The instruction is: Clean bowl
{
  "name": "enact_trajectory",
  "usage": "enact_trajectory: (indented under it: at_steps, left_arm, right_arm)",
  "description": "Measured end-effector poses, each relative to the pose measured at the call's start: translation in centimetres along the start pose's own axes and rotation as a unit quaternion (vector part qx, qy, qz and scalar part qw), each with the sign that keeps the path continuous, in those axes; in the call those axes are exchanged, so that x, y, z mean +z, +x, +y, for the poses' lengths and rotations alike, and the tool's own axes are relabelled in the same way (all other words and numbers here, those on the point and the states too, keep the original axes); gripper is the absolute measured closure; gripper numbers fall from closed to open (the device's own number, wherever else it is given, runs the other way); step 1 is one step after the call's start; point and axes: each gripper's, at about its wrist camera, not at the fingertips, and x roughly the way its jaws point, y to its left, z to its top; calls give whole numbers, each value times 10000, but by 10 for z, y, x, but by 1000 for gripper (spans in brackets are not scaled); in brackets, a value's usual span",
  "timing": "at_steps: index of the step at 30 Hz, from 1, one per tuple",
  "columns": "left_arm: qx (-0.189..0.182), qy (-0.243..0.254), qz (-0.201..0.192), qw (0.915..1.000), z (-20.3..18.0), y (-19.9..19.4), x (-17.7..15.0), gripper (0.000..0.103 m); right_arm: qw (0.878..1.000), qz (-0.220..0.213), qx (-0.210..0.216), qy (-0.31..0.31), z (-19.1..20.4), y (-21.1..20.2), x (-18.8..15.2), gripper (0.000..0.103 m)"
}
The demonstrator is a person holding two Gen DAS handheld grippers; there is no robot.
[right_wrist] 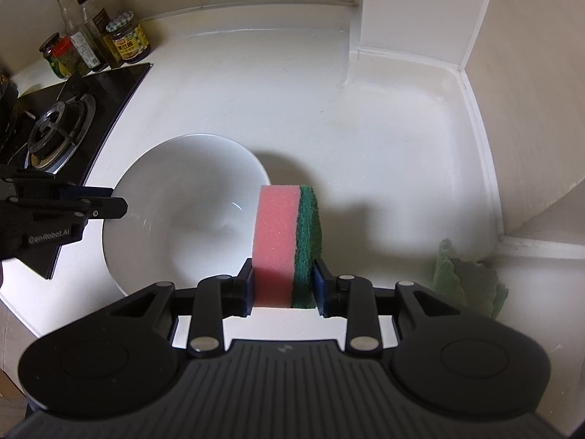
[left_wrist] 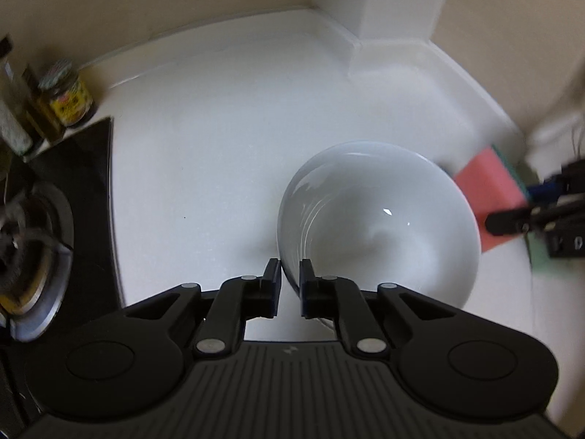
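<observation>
A white bowl point(left_wrist: 380, 219) point(right_wrist: 182, 212) rests on the white counter, and its inside looks bare. My left gripper point(left_wrist: 290, 274) is shut on the bowl's near-left rim, one finger inside and one outside; it also enters the right wrist view from the left point(right_wrist: 117, 201). My right gripper point(right_wrist: 283, 274) is shut on a pink sponge with a green scouring layer point(right_wrist: 278, 234), held on edge. The sponge point(left_wrist: 486, 190) sits at the bowl's right rim, blurred in the left wrist view, with the right gripper point(left_wrist: 515, 206) behind it.
A black gas stove point(right_wrist: 55, 128) point(left_wrist: 44, 219) lies left of the bowl, with several jars and bottles point(right_wrist: 128, 36) point(left_wrist: 69, 91) behind it. A crumpled green cloth point(right_wrist: 464, 278) lies on the counter to the right. Walls and a white column point(right_wrist: 409, 7) close off the back.
</observation>
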Motion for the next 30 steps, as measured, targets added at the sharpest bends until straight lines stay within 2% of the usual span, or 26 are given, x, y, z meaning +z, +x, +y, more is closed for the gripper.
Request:
enact_trajectory:
  at_steps: [5,11,12,15,17,19,22,26,30]
  left_arm:
    - [-98,841,137,9963,2,1,9,94]
    - [-272,1823,158,9827,-4,9,24,92]
    - [-278,1809,150,9830,-4,9,25,92]
    - [-271,974,107,9948,2,5,16,93]
    - [-266,414,78,9988,5,3,11,92]
    - [-259,-148,48,9995,9,0,5,92]
    - [-233,-866,0,9960,13,-4,-3,93]
    - [-81,-500,32,9987,3,-7,-10,94]
    - [-136,203,163,9996,1,-2,0,93]
  right_arm:
    - [9996,170,150,-155,3,-4,-6,75]
    - [9998,83,186,-66,-6,1,10,76]
    - [9998,46,169,-68,-7,2,12,75]
    - [9998,25,202,-12,-10,4,17,76]
    - [9997,7,236,47,-13,4,16,76]
    - [9995,-51,264,160,-16,3,13,76]
    - [9992,-124,265,289,-17,2,9,76]
    - [9989,-146,230,387,-9,0,3,75]
    - [9989,-108,304,336,-7,-4,-6,75]
